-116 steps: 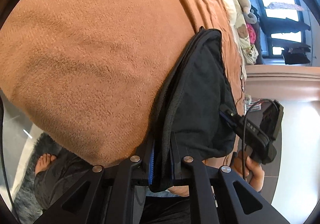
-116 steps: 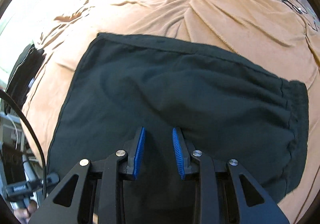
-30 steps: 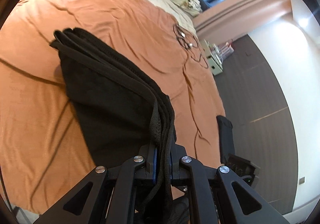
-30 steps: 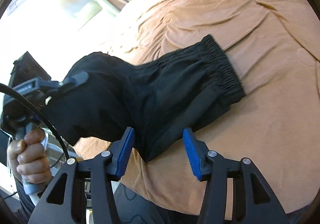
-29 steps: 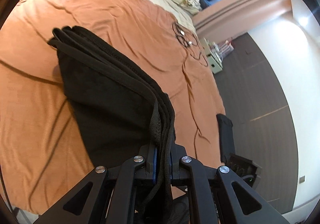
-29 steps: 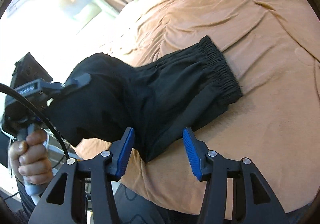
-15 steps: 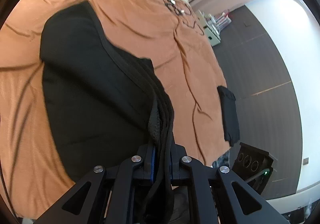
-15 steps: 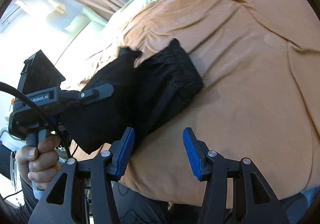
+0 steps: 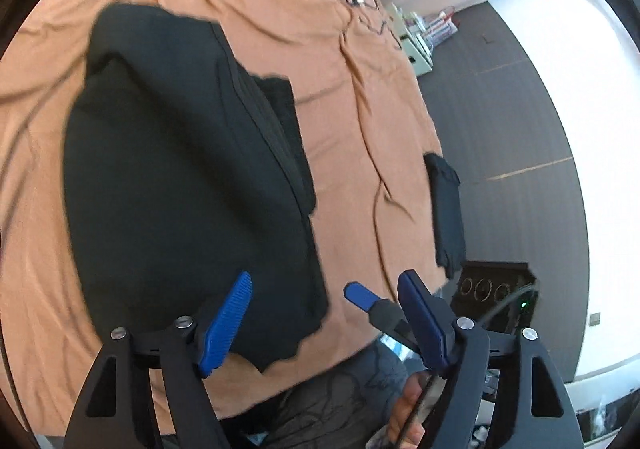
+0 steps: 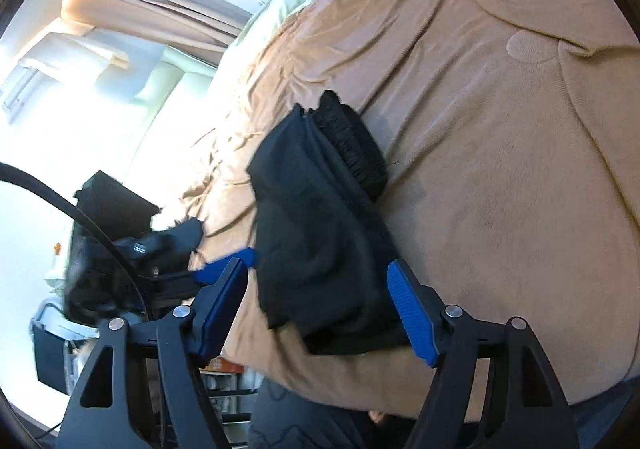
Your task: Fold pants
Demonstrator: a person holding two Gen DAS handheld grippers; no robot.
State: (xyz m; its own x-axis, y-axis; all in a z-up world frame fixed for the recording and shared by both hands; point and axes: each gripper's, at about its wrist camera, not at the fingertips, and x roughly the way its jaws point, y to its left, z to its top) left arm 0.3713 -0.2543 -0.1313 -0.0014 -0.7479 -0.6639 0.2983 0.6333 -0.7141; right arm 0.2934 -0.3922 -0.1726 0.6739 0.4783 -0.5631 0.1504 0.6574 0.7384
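The pants [image 9: 184, 177] lie folded on the blanket [image 9: 360, 109], near its front edge, with the waistband [image 10: 352, 145] turned to the far side. The left gripper [image 9: 324, 313] has just been opening and its jaws stand wide apart; the near corner of the pants is in front of the left pad, but nothing is pressed between the pads. The right gripper [image 10: 320, 305] has also just been opening and is released; the near end of the pants shows between its jaws, not pinched.

The fold looks almost finished. The risk I see is at the near edge: the layers there are loose and uneven, and a pad that catches the cloth while it pulls back could drag the top layer and open the fold. The bundle is also close to the edge of the blanket, so a small push may slide it off.
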